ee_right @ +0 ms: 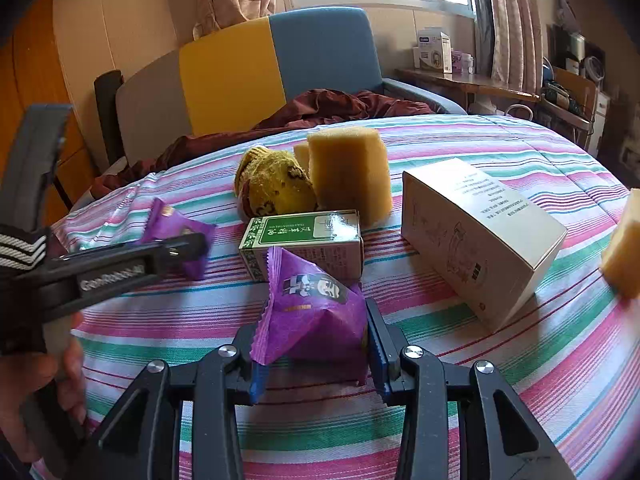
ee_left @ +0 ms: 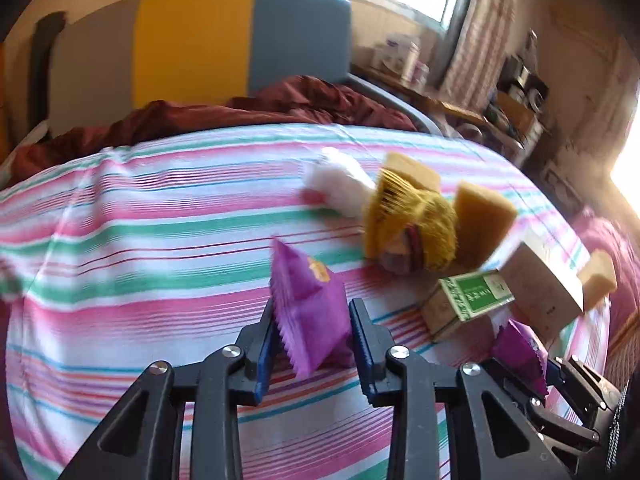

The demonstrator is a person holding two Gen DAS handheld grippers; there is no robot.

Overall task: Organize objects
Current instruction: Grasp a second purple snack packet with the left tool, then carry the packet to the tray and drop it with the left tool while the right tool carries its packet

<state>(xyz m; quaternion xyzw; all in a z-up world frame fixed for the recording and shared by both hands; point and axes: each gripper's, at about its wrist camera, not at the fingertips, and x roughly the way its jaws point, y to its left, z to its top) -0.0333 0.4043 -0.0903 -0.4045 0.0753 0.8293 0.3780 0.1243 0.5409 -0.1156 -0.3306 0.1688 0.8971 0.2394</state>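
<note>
Holding purple packets: left gripper (ee_left: 312, 320) on one (ee_left: 308, 308) | right gripper (ee_right: 312, 344) on another (ee_right: 316, 312) | risk: slick foil probably slips if squeezed unevenly.

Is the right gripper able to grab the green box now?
Probably not yet: the right gripper is already shut on a purple packet. The green box sits just behind, nothing else between.

A purple snack packet (ee_right: 312, 312) stands crinkled at lower centre, a second purple packet (ee_right: 176, 232) at left. Behind: a green tea box (ee_right: 304, 236), a yellow mesh bundle (ee_right: 272, 188), possibly a toy, an upright sponge (ee_right: 348, 172), and a white carton (ee_right: 480, 236) on its side at right.
</note>
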